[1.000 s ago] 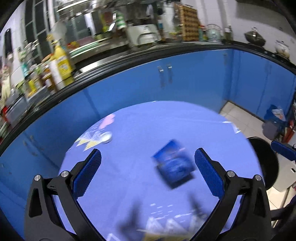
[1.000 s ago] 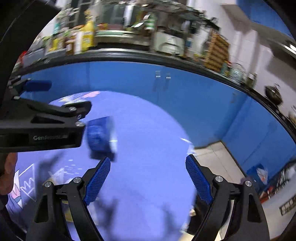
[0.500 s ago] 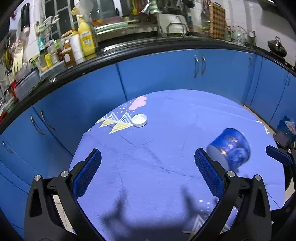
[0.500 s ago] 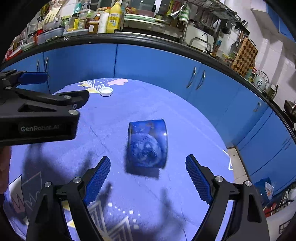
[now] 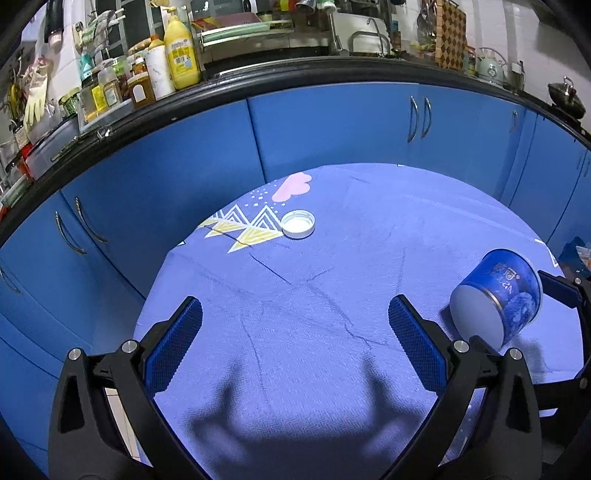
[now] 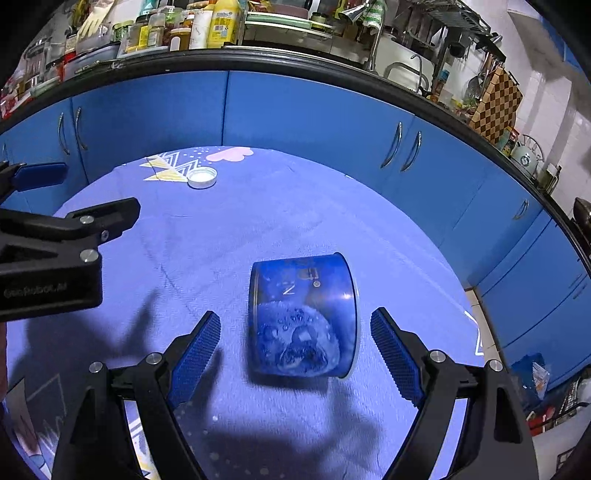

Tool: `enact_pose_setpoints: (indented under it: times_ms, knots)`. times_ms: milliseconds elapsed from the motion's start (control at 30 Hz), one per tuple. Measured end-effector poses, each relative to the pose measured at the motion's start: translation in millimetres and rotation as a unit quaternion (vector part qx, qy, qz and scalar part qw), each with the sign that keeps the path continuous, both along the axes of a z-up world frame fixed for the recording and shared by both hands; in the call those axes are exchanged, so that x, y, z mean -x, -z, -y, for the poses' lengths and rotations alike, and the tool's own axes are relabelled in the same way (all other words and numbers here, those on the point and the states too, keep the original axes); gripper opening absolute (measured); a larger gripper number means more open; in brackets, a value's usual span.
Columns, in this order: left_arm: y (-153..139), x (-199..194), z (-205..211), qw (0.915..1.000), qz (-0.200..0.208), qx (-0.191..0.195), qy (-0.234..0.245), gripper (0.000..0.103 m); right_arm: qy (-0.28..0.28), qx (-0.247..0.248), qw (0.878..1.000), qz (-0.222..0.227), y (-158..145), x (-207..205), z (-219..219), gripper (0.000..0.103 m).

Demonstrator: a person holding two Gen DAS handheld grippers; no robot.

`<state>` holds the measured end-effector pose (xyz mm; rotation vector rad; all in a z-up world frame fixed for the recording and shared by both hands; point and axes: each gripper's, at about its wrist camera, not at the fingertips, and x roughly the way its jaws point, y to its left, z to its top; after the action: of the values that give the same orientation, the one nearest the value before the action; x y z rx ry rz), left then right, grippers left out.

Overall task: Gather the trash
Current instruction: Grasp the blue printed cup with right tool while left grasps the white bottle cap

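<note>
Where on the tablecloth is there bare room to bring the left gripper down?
Bare cloth runs from the white lid down to the left gripper, bordered on the right by the blue tin. The tin's side is crowded: it lies between the open jaws of the right gripper. The counter behind is packed with bottles.

Background's pretty busy here. The table (image 5: 332,369) has a blue-purple cloth with yellow triangles (image 5: 251,225) and a pink cloud (image 5: 293,184) printed near the far edge. Behind it there's a run of blue cabinets (image 5: 332,129) with silver handles (image 5: 419,118) under a dark countertop edge (image 5: 258,79). Up top it's crowded: a big yellow bottle (image 5: 181,55), a bunch of jars (image 5: 110,88), a yellow rubber glove (image 5: 35,99) hanging on the left, a faucet (image 5: 365,31), a checkered board (image 5: 450,33) and a pale green kettle (image 5: 491,68) off to the right.
</note>
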<state>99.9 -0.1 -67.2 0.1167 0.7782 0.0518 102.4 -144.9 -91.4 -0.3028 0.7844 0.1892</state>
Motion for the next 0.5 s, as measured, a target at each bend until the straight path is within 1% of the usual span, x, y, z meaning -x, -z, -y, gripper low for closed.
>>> enact_pose_setpoints:
  times_ms: [133, 167, 233, 267, 500]
  knots:
    - [5, -5, 1, 1.0, -0.005, 0.0, 0.003, 0.1, 0.0, 0.004, 1.0, 0.0, 2, -5, 0, 0.081]
    - [6, -5, 1, 1.0, -0.005, 0.0, 0.004, 0.1, -0.001, 0.003, 1.0, 0.0, 3, -6, -1, 0.077]
    - [7, -8, 1, 1.0, -0.006, -0.001, 0.005, 0.1, -0.001, 0.003, 1.0, -0.004, 4, -8, 0, 0.065]
    - [7, -9, 1, 1.0, -0.006, -0.001, 0.004, 0.1, -0.001, 0.002, 1.0, -0.011, 5, -11, 1, 0.05]
    - [6, -21, 0, 1.0, -0.004, -0.004, 0.001, 0.1, 0.017, -0.006, 1.0, -0.007, 5, -21, 13, 0.05]
